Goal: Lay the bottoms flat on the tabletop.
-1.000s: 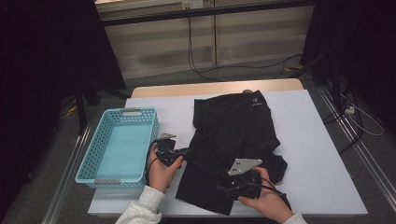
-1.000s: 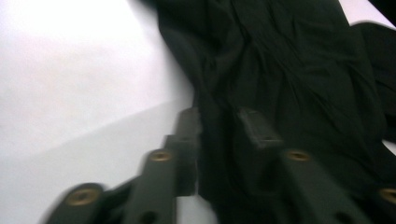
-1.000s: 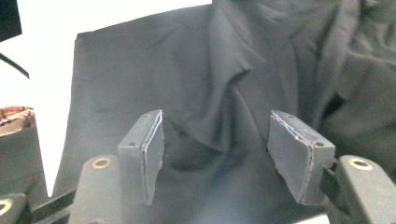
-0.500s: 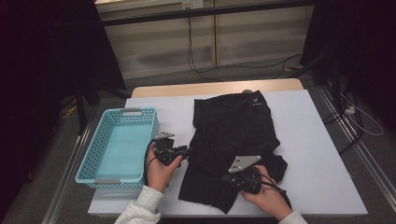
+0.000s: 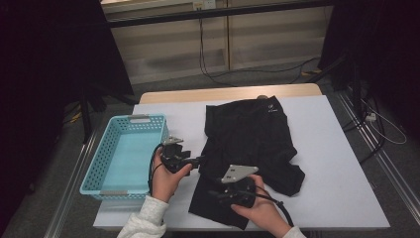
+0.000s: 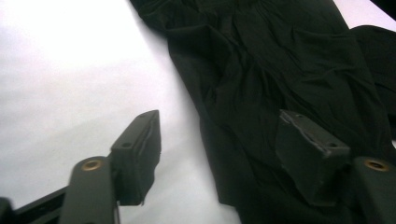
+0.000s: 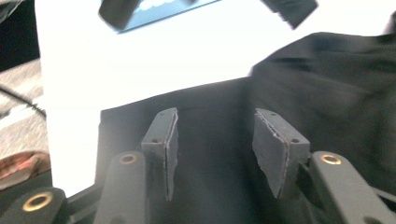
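Black, soft cloth: the garment (image 5: 252, 148) lies rumpled across the middle of the white table (image 5: 337, 163), right of the blue basket (image 5: 124, 153) at centre left. It looks light and limp, likely to sag and slide, so a pinch on a hem or corner should serve best. The left gripper (image 5: 198, 159) sits at its left edge, jaws just widened, nothing between them. The right gripper (image 5: 214, 193), lower centre, hovers over the near hem, jaws just parted, cloth beneath, unclamped.
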`<action>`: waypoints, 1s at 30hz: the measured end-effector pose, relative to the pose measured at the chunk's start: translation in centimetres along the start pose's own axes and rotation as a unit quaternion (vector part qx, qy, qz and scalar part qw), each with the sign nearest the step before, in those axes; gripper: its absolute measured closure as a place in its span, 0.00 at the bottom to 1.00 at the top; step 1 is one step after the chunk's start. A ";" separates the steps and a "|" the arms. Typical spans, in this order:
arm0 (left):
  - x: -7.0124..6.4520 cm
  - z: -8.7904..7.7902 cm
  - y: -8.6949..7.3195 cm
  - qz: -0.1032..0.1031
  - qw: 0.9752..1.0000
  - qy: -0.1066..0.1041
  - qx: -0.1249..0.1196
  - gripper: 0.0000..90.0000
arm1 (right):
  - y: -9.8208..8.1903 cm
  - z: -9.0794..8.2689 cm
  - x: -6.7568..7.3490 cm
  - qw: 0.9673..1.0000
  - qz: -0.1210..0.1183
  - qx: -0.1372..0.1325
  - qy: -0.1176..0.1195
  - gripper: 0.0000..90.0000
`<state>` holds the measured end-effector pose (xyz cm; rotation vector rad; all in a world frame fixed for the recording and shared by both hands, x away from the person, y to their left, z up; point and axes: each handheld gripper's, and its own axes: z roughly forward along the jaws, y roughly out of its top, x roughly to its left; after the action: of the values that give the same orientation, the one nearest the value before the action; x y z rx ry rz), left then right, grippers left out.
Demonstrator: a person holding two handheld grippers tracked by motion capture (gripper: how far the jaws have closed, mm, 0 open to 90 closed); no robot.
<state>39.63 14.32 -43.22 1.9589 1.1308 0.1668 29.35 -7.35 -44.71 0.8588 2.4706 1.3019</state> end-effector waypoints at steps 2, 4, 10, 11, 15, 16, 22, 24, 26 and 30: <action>0.1 -0.1 0.1 0.003 1.000 -0.002 0.002 0.33 | 0.0 1.1 0.6 1.000 -0.009 0.017 0.010 0.59; 0.2 -0.3 0.1 0.005 1.000 0.002 0.003 0.32 | -0.2 2.3 0.9 0.999 -0.021 0.035 0.008 0.60; -0.1 -0.4 0.0 0.014 1.000 -0.006 -0.018 0.33 | -0.3 2.9 0.7 0.999 -0.034 0.040 0.004 0.91; -0.3 -0.4 0.1 0.014 1.000 -0.006 -0.021 0.33 | -0.4 2.9 0.6 0.999 -0.032 0.039 0.007 0.95; -0.5 -0.2 0.1 0.014 1.000 -0.011 -0.010 0.34 | -0.5 2.6 0.7 0.998 -0.033 0.041 0.021 1.00; -0.5 -0.1 0.0 0.012 1.000 -0.011 -0.011 0.35 | -0.5 2.5 0.9 0.998 -0.025 0.044 0.044 1.00; -0.5 0.8 -0.4 0.011 1.000 -0.014 -0.007 0.44 | -0.7 1.9 2.6 0.992 -0.042 0.062 0.105 1.00; -0.4 1.1 -0.5 0.010 1.000 -0.013 -0.005 0.45 | -0.8 1.7 2.7 0.991 -0.044 0.065 0.110 1.00; -0.3 1.4 -0.6 0.007 1.000 -0.014 -0.002 0.47 | -0.9 1.6 2.5 0.992 -0.041 0.061 0.102 1.00; 0.1 1.5 -0.7 0.001 1.000 -0.007 -0.001 0.46 | -0.8 1.3 1.9 0.997 -0.034 0.037 0.065 0.74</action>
<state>39.95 13.71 -44.72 1.9574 1.1193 0.1551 28.08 -5.62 -45.95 0.7203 2.6388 1.2898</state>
